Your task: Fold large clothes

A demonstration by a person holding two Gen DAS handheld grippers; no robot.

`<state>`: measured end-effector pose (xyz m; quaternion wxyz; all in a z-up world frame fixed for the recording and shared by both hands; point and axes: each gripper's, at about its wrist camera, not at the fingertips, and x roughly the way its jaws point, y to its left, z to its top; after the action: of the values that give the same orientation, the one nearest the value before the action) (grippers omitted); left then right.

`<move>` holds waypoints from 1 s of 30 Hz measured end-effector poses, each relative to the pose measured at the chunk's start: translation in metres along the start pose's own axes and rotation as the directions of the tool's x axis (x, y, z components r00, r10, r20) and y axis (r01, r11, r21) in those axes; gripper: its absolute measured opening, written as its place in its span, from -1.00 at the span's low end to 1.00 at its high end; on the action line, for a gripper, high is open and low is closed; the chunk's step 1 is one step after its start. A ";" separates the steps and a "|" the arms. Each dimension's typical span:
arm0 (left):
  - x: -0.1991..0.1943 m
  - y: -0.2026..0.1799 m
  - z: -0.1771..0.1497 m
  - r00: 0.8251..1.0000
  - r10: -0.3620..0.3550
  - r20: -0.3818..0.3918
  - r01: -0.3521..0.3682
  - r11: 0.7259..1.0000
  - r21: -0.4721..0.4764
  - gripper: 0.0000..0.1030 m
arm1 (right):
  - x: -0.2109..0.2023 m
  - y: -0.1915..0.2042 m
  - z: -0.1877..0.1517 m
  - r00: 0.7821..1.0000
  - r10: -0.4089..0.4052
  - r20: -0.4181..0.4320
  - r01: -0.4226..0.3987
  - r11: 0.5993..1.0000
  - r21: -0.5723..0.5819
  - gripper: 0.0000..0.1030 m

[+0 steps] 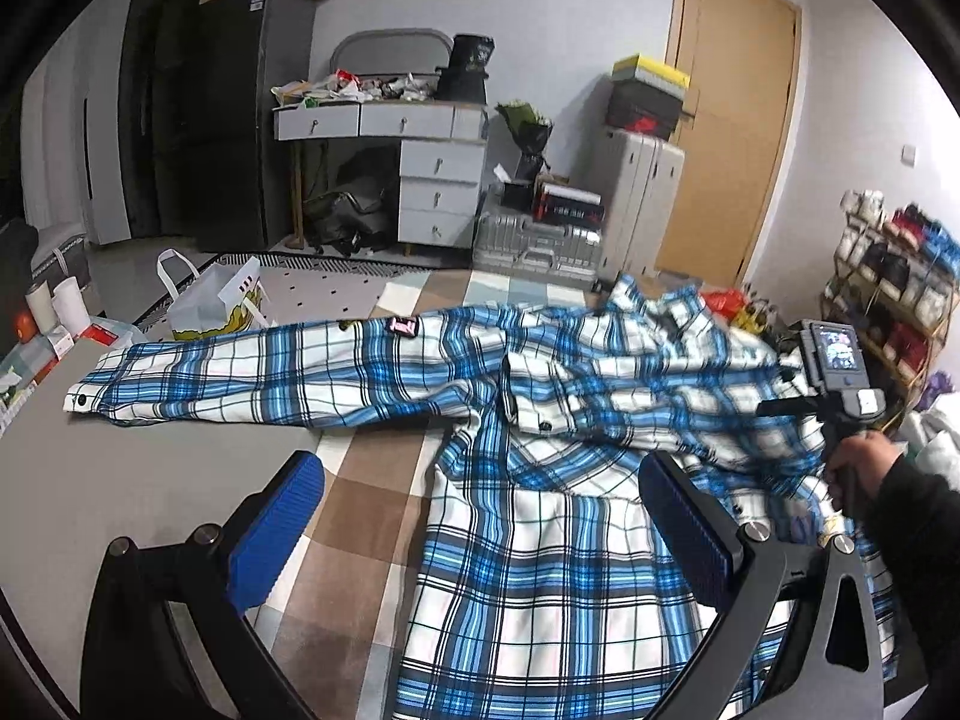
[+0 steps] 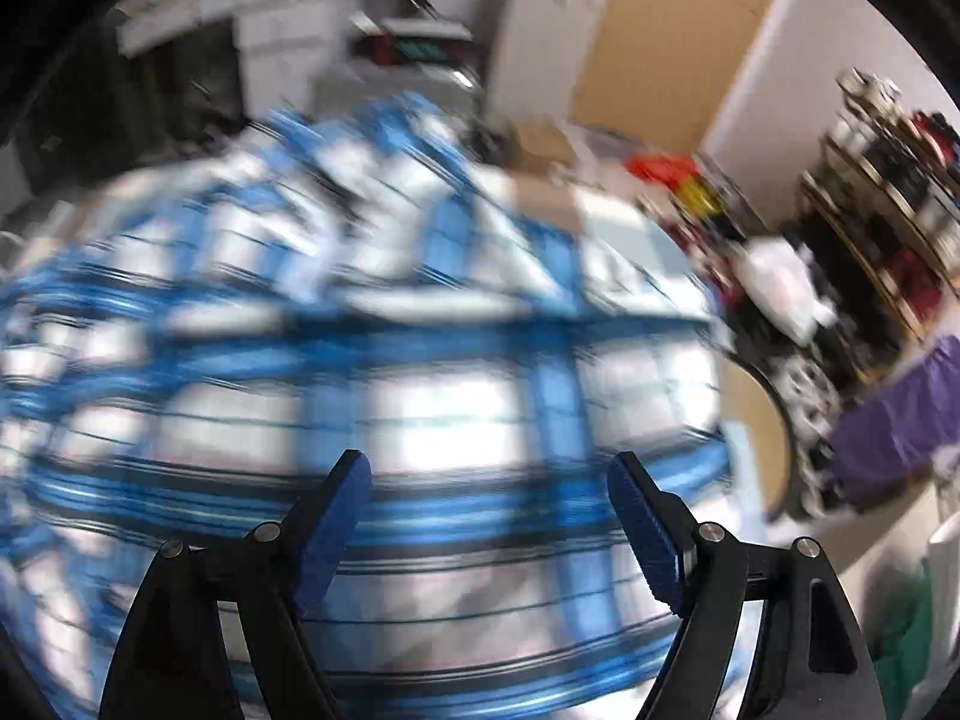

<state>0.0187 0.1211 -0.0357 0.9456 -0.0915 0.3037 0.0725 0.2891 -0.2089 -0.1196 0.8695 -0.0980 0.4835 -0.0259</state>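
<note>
A large blue, white and black plaid shirt (image 1: 540, 570) lies on the checked table cover. One sleeve (image 1: 270, 372) stretches out flat to the left; the other is folded across the chest. My left gripper (image 1: 480, 492) is open and empty above the shirt's left side. The right gripper shows in the left wrist view only as its handle and camera (image 1: 840, 372), held by a hand at the shirt's right edge. In the blurred right wrist view the right gripper (image 2: 489, 480) is open just above the plaid shirt (image 2: 420, 396), holding nothing.
A white paper bag (image 1: 216, 300) and cups (image 1: 54, 300) stand at the table's far left. White drawers (image 1: 438, 180), suitcases (image 1: 636, 204) and a wooden door (image 1: 732, 138) are behind. A shoe rack (image 1: 894, 288) stands at the right.
</note>
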 end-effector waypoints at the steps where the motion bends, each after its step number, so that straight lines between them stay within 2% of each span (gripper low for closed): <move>1: 0.004 -0.002 -0.001 1.000 0.009 -0.013 -0.008 1.000 0.009 0.99 | 0.010 -0.007 -0.001 0.999 0.006 -0.032 -0.006 1.000 0.017 0.58; 2: 0.007 -0.003 -0.001 1.000 0.017 -0.022 -0.017 1.000 0.014 0.99 | 0.022 -0.012 -0.005 0.996 0.032 -0.083 -0.030 0.999 0.033 0.58; 4: 0.011 -0.005 -0.001 0.999 0.030 -0.033 -0.030 0.999 0.020 0.99 | 0.024 -0.019 -0.009 0.994 0.077 -0.074 -0.072 0.994 0.077 0.59; 6: 0.016 -0.006 -0.001 0.998 0.053 -0.046 -0.052 0.998 0.031 0.99 | 0.019 -0.023 -0.009 0.994 0.087 -0.070 -0.082 0.994 0.068 0.58; 7: 0.019 -0.006 0.000 0.996 0.066 -0.056 -0.064 0.997 0.038 0.99 | 0.012 -0.025 -0.011 0.994 0.091 -0.055 -0.087 0.994 0.060 0.53; 9: 0.021 -0.001 0.002 0.993 0.097 -0.062 -0.094 0.995 0.037 0.99 | -0.011 -0.026 -0.017 0.987 0.158 0.014 -0.158 0.984 0.076 0.52; 11: 0.018 0.007 0.005 0.993 0.108 -0.054 -0.107 0.994 0.009 0.99 | -0.045 -0.019 -0.023 0.964 0.246 0.100 -0.254 0.964 0.082 0.52; 12: 0.014 0.014 0.008 0.992 0.117 -0.048 -0.118 0.993 -0.007 0.99 | -0.072 -0.017 -0.032 0.943 0.293 0.160 -0.306 0.949 0.070 0.53; 15: 0.001 0.036 0.019 0.987 0.160 -0.028 -0.162 0.985 -0.055 0.99 | -0.150 -0.004 -0.057 0.860 0.396 0.322 -0.419 0.908 0.003 0.59; 16: -0.005 0.045 0.023 0.984 0.176 -0.012 -0.176 0.982 -0.066 0.99 | -0.175 0.002 -0.067 0.827 0.425 0.368 -0.450 0.893 -0.020 0.70; 17: -0.013 0.057 0.027 0.980 0.197 0.008 -0.196 0.978 -0.076 0.99 | -0.209 0.006 -0.084 0.762 0.476 0.439 -0.505 0.861 -0.058 0.78; 18: -0.020 0.066 0.030 0.980 0.196 0.025 -0.193 0.978 -0.080 0.99 | -0.228 0.011 -0.092 0.709 0.506 0.492 -0.536 0.839 -0.090 1.00; 20: -0.035 0.097 0.037 0.984 0.169 0.051 -0.162 0.979 -0.125 0.99 | -0.270 0.024 -0.119 0.603 0.538 0.590 -0.560 0.811 -0.167 1.00; 22: -0.044 0.135 0.044 0.988 0.151 0.032 -0.141 0.968 -0.207 0.99 | -0.294 0.042 -0.141 0.549 0.563 0.617 -0.551 0.799 -0.239 1.00; 23: -0.047 0.159 0.047 0.990 0.141 0.011 -0.134 0.957 -0.256 0.98 | -0.304 0.052 -0.152 0.532 0.575 0.622 -0.550 0.793 -0.263 1.00; 26: -0.047 0.216 0.047 0.984 0.167 -0.063 -0.179 0.917 -0.358 0.98 | -0.312 0.067 -0.171 0.508 0.568 0.648 -0.561 0.789 -0.252 1.00; 28: -0.043 0.248 0.043 0.984 0.147 -0.101 -0.176 0.893 -0.415 0.98 | -0.313 0.068 -0.186 0.507 0.534 0.677 -0.567 0.798 -0.204 1.00; 29: -0.040 0.263 0.040 0.983 0.135 -0.122 -0.176 0.874 -0.453 0.98 | -0.310 0.067 -0.193 0.495 0.531 0.688 -0.585 0.789 -0.188 1.00; 30: -0.034 0.283 0.033 0.984 0.107 -0.141 -0.164 0.844 -0.511 0.98 | -0.306 0.067 -0.199 0.483 0.536 0.692 -0.599 0.779 -0.184 1.00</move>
<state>-0.0444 0.4006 -0.0255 0.8604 -0.3258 0.3285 0.2135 -0.0449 -0.1294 0.0205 0.9475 0.1008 0.1109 0.2825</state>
